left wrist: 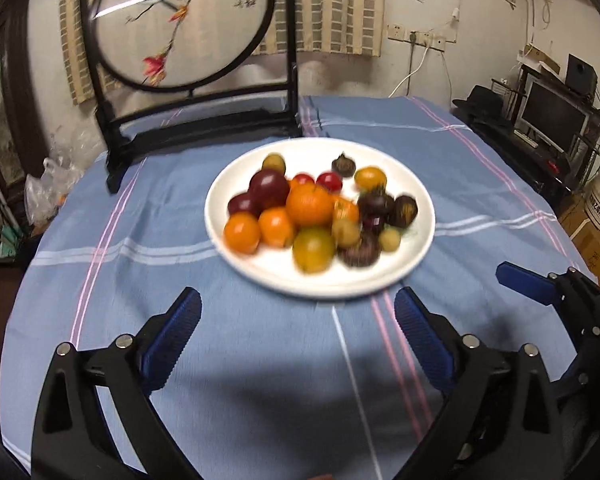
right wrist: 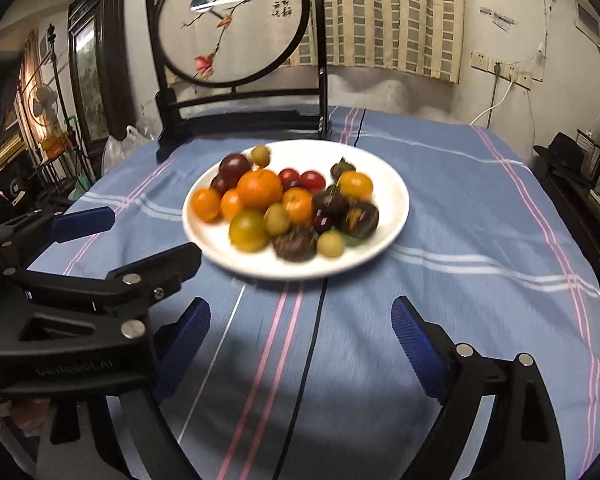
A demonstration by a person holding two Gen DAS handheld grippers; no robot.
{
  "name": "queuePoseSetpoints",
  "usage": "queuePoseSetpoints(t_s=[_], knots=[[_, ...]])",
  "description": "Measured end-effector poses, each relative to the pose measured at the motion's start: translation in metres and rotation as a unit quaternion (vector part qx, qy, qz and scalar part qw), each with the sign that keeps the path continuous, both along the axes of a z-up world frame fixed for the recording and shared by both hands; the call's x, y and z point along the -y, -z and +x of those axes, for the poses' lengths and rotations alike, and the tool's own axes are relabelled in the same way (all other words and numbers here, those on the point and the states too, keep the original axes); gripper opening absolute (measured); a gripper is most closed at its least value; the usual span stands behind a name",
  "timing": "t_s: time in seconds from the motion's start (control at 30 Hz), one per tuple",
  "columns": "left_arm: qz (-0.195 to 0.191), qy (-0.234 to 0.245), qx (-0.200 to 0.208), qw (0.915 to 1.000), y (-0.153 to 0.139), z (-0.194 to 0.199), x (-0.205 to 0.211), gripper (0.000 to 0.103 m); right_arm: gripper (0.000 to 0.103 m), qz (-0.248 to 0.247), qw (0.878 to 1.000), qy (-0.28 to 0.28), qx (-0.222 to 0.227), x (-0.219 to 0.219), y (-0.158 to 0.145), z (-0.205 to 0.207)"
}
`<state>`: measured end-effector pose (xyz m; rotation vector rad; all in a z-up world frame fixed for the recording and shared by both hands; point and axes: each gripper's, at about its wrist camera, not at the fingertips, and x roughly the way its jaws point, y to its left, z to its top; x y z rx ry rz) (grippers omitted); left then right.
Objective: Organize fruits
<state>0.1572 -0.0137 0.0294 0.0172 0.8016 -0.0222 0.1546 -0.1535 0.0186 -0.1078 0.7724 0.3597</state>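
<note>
On the table (left wrist: pixel 100 280), under a blue striped cloth (right wrist: pixel 460 240), sits my landmark: the big white plate (left wrist: pixel 416 248). Behind the plate stands a tall black frame with a round bird picture (left wrist: pixel 180 20). It is near the plate's back edge but not touching it.

All the fruits (left wrist: pixel 310 204) are piled on the plate. I see a big orange one (right wrist: pixel 259 189) in the middle, smaller orange ones beside it, dark purple ones, two little red ones (right wrist: pixel 312 180), and some yellow-green ones at the front. They are a bit blurry, so I cannot name each kind.

My left tongs (left wrist: pixel 298 316) are in front of the plate, wide open, with nothing in them. My right tongs (right wrist: pixel 301 324) are in front of the plate too, wide open and empty. Both sit side by side, apart from the plate.

What could go wrong, I think: the fruits are round and packed close. If I push into the pile, some may roll off the plate and off the table. If I squeeze a soft one hard, it may squash. My two tongs are close, so they may bump. A far reach could knock the frame.

I can read pale letters on the left tongs' body (right wrist: pixel 76 368), something like "GenRobot.AI". The picture has small dark writing, too small to read.
</note>
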Motion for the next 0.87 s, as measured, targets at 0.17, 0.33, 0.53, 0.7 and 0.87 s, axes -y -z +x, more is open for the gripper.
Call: queuePoseSetpoints(t_s=[0.17, 0.33, 0.53, 0.7, 0.87], knots=[[-0.005, -0.016, -0.006, 0.9998, 0.009, -0.026, -0.013, 0.095, 0.093, 0.002, 1.000, -0.001, -0.011, -0.002, 0.005, -0.023], [-0.022, -0.021, -0.015, 0.9994, 0.013, -0.041, -0.022, 0.095, 0.093, 0.001, 1.000, -0.001, -0.017, -0.007, 0.010, -0.035], [-0.023, -0.024, -0.023, 0.9992, 0.021, -0.047, -0.027, 0.095, 0.093, -0.004, 0.999, 0.007, -0.036, -0.010, 0.018, -0.037], [-0.017, -0.026, -0.038, 0.9988, 0.031, -0.044, -0.027, 0.095, 0.093, -0.018, 0.999, 0.010, -0.050, -0.012, 0.028, -0.037], [-0.016, -0.031, -0.045, 0.9984, 0.041, -0.041, -0.030, 0.095, 0.093, -0.021, 0.998, 0.022, -0.060, -0.006, 0.035, -0.035]])
